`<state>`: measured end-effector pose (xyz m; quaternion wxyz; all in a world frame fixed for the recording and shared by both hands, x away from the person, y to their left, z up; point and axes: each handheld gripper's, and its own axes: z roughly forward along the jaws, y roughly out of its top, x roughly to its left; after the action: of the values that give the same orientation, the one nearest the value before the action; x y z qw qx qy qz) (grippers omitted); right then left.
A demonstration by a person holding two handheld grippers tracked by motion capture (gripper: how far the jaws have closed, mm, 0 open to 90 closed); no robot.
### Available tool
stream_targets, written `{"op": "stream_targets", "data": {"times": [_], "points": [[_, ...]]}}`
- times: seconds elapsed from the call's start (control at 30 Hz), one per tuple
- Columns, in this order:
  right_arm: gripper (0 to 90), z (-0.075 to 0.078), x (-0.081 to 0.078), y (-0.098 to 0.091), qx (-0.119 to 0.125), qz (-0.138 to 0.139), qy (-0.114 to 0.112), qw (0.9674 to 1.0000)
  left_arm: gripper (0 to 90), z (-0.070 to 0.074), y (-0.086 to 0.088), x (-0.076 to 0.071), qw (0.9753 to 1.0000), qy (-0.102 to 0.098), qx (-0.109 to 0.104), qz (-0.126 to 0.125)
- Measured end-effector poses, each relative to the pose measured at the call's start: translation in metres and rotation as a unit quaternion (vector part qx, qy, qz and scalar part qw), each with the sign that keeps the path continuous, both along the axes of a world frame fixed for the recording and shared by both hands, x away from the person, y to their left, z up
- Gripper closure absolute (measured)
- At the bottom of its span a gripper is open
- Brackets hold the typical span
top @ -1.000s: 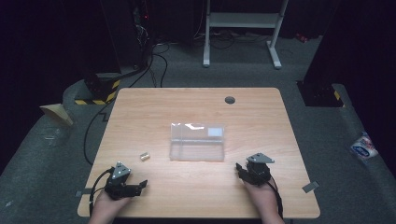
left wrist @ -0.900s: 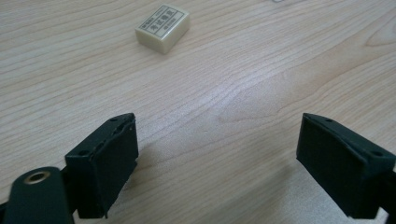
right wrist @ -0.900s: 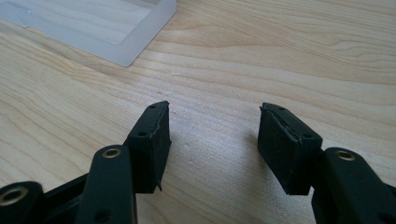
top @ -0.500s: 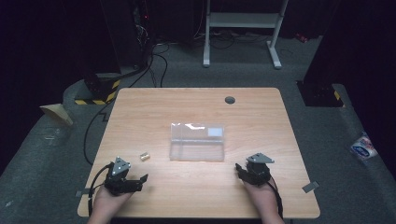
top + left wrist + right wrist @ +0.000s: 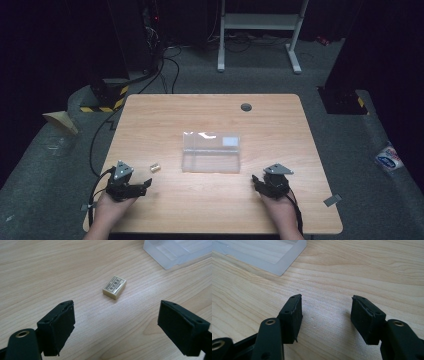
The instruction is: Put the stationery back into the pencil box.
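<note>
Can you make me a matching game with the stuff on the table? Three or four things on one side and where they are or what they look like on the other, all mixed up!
Things:
1. eraser
2. clear box
3. left gripper
4. dark round hole

Clues:
A. see-through, in the middle of the table
B. near the table's far edge
C. small, cream-coloured, with a printed label on top
D. black jaws wide open, facing the eraser

Pairs: 1-C, 2-A, 3-D, 4-B
</note>
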<state>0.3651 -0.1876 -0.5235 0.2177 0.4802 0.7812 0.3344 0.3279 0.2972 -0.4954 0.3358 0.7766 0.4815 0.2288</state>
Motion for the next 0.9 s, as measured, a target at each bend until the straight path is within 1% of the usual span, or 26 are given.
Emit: {"op": "stream_targets", "data": {"times": [0.03,0.07,0.13,0.23,0.27,0.3,0.4,0.5,0.57,0.63,0.67,0.73,0.77,0.83,0.87,0.9], "points": [[42.1,0.000,0.000,0.000,0.000,0.000,0.000,1.0000,15.0,-0.002,0.000,0.002,1.0000,-0.001,0.004,-0.003],[42.1,0.000,0.000,0.000,-0.001,0.000,-0.001,1.0000,15.5,-0.004,-0.001,0.005,1.0000,-0.001,0.003,-0.006],[42.0,0.000,0.001,0.000,-0.001,0.001,-0.002,1.0000,16.7,-0.008,-0.002,0.011,1.0000,-0.001,-0.002,-0.006],[42.1,0.000,0.000,0.000,0.000,0.000,-0.001,1.0000,18.7,-0.011,-0.004,0.019,0.9999,-0.009,-0.008,-0.012],[42.1,0.000,0.000,0.000,0.000,-0.002,0.001,1.0000,18.8,-0.014,-0.006,0.022,0.9999,-0.005,-0.011,-0.011],[42.1,0.000,0.000,0.000,0.000,-0.003,0.001,1.0000,18.8,-0.015,-0.007,0.023,0.9999,-0.005,-0.011,-0.011],[42.1,0.000,0.000,0.000,0.001,-0.003,0.000,1.0000,18.7,-0.018,-0.010,0.026,0.9997,-0.005,-0.014,-0.020],[42.1,0.000,-0.001,0.000,0.001,-0.004,0.001,1.0000,19.1,-0.021,-0.012,0.028,0.9996,-0.004,-0.011,-0.026],[42.3,0.000,0.000,0.001,0.001,-0.004,0.000,1.0000,21.2,-0.023,-0.014,0.029,0.9993,-0.012,-0.011,-0.035],[43.1,0.000,0.000,0.001,0.001,-0.005,0.000,1.0000,23.4,-0.027,-0.015,0.031,0.9990,-0.014,-0.005,-0.043],[44.0,0.000,0.000,0.000,0.003,-0.008,0.000,1.0000,23.8,-0.029,-0.016,0.033,0.9990,-0.015,-0.003,-0.043],[44.2,0.000,0.000,0.001,0.002,-0.009,-0.001,1.0000,25.0,-0.032,-0.016,0.037,0.9992,-0.009,-0.007,-0.038],[44.1,0.000,0.000,0.001,0.003,-0.010,0.000,0.9999,27.6,-0.032,-0.015,0.038,0.9994,-0.007,-0.013,-0.032],[44.2,0.000,0.000,0.001,0.002,-0.010,0.000,0.9999,29.8,-0.030,-0.013,0.038,0.9991,-0.017,-0.019,-0.033],[44.2,0.000,0.000,0.001,0.002,-0.010,0.000,0.9999,31.1,-0.030,-0.013,0.038,0.9991,-0.019,-0.018,-0.033],[44.2,0.000,-0.001,0.001,0.002,-0.010,0.000,0.9999,32.1,-0.030,-0.013,0.039,0.9991,-0.017,-0.017,-0.036]]}}
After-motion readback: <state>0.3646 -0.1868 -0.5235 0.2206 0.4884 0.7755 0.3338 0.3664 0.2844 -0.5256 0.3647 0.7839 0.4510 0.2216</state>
